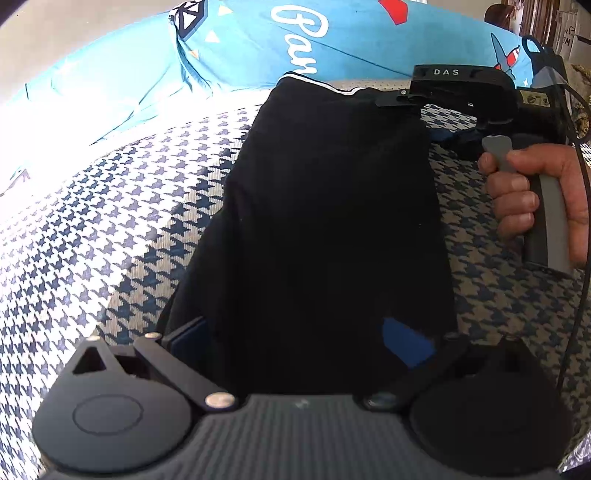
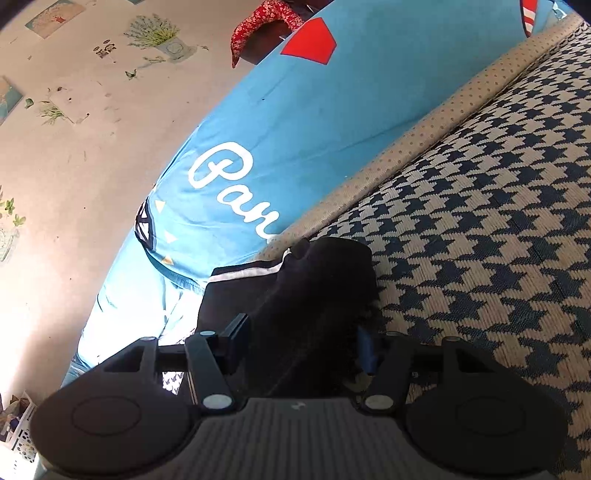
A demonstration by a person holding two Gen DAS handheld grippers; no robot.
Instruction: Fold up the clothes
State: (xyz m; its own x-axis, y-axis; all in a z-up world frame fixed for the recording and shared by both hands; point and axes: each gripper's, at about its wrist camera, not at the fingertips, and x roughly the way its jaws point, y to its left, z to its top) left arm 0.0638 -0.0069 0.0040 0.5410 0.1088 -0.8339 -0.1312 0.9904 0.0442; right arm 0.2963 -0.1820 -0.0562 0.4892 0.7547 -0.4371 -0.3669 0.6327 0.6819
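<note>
Claws: left [image 1: 295, 332], right [image 2: 299, 343] both grasping black garment [image 1: 325, 206] edges; houndstooth mat [image 1: 110, 221] open leftward.

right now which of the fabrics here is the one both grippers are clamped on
The black garment with white trim, gripped by left gripper and right gripper. The blue printed sheet and houndstooth cover lie untouched.

Looks like home to me, bedroom or living space. I see houndstooth woven mat [image 2: 480, 221] over padded surface, bed or sofa, cannot tell which. Blue cartoon-print bedsheet [image 2: 295, 122] with white script bunched along its edge. Wall [image 2: 92, 129] carries flower stickers and small pictures. Red patterned cloth [image 2: 258, 22] draped beyond. Basket [image 2: 18, 432] of household clutter low in corner.
</note>
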